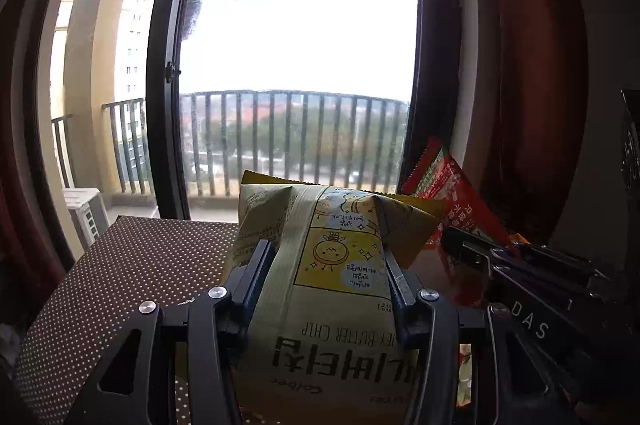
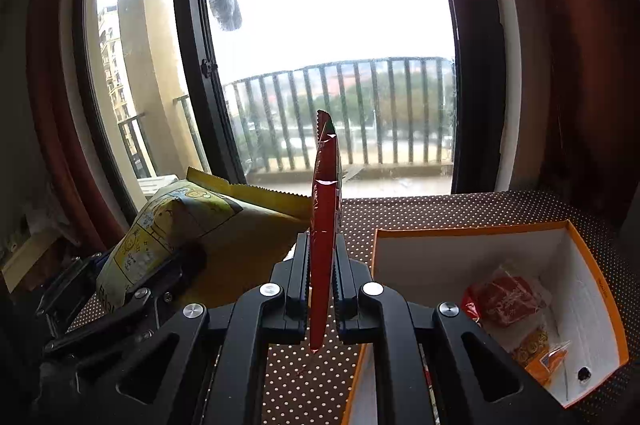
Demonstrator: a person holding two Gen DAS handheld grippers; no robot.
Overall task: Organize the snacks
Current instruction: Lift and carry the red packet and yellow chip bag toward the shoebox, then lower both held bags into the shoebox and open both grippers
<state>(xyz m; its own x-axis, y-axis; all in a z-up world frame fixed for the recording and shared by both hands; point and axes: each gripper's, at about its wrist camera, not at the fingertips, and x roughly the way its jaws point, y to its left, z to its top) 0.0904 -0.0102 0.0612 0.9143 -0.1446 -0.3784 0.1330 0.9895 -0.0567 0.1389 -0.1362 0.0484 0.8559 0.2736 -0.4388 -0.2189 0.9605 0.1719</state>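
Note:
My left gripper (image 1: 326,257) is shut on a yellow honey butter chip bag (image 1: 332,245) and holds it up above the dotted table (image 1: 140,265). The bag also shows in the right wrist view (image 2: 188,221), with the left gripper (image 2: 132,289) on it. My right gripper (image 2: 322,249) is shut on a thin red snack packet (image 2: 325,209), held edge-on and upright. The red packet also shows in the left wrist view (image 1: 448,185), right of the yellow bag, with the right gripper (image 1: 480,253) below it.
An open orange-rimmed white box (image 2: 472,249) sits on the brown dotted tablecloth (image 2: 400,213) at the right; it holds a red wrapped snack (image 2: 504,299) and small orange packets (image 2: 548,361). A window (image 2: 320,25) and dark curtains (image 2: 560,65) stand behind the table.

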